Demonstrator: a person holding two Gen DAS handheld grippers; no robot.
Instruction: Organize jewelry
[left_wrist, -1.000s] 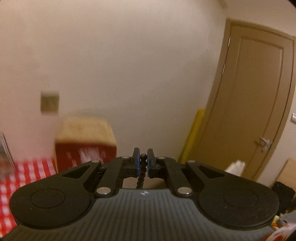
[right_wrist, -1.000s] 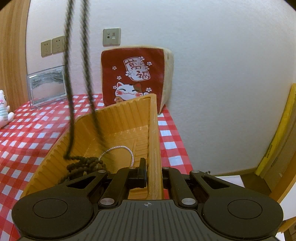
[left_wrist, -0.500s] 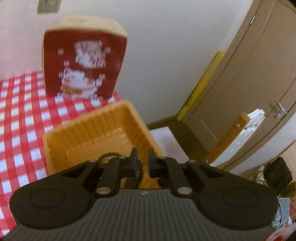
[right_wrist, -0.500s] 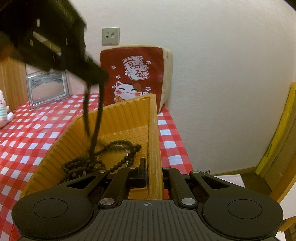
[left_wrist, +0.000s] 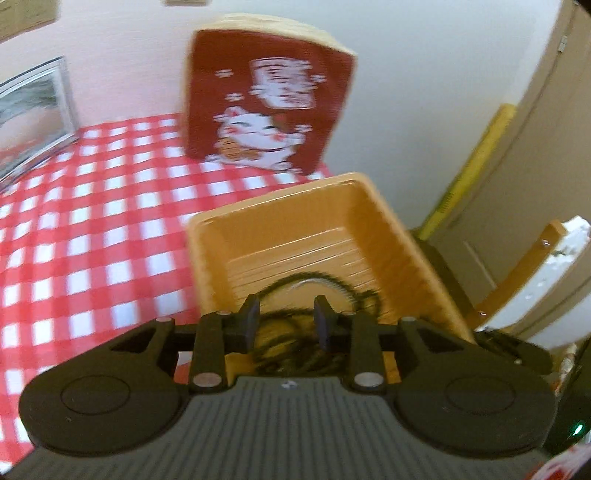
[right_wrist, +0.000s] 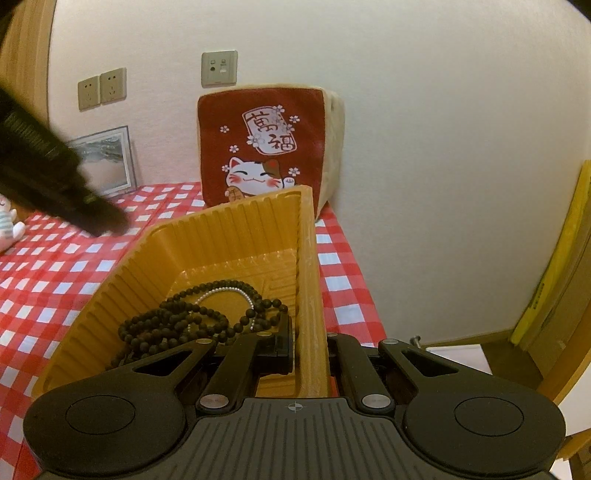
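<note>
An orange ribbed tray (right_wrist: 229, 229) sits on the red-checked tablecloth. Inside it lie a dark beaded necklace (right_wrist: 177, 317) and a white pearl strand (right_wrist: 225, 291). My right gripper (right_wrist: 310, 350) is shut on the tray's right wall (right_wrist: 308, 288), one finger inside, one outside. My left gripper (left_wrist: 286, 314) is open and empty above the tray (left_wrist: 295, 214), with the dark beads (left_wrist: 295, 347) below its fingers. The left gripper also shows as a dark blur in the right wrist view (right_wrist: 48, 173), up and left of the tray.
A red lucky-cat cushion (right_wrist: 266, 147) leans on the wall behind the tray. A framed picture (right_wrist: 107, 162) and a small cat figure (right_wrist: 9, 221) stand at the left. The table edge (right_wrist: 354, 280) is just right of the tray; a door (left_wrist: 546, 147) is beyond.
My left gripper let go of the dark beaded necklace, which dropped into the tray, and opened wider while pulling back to the left. My right gripper kept hold of the tray wall.
</note>
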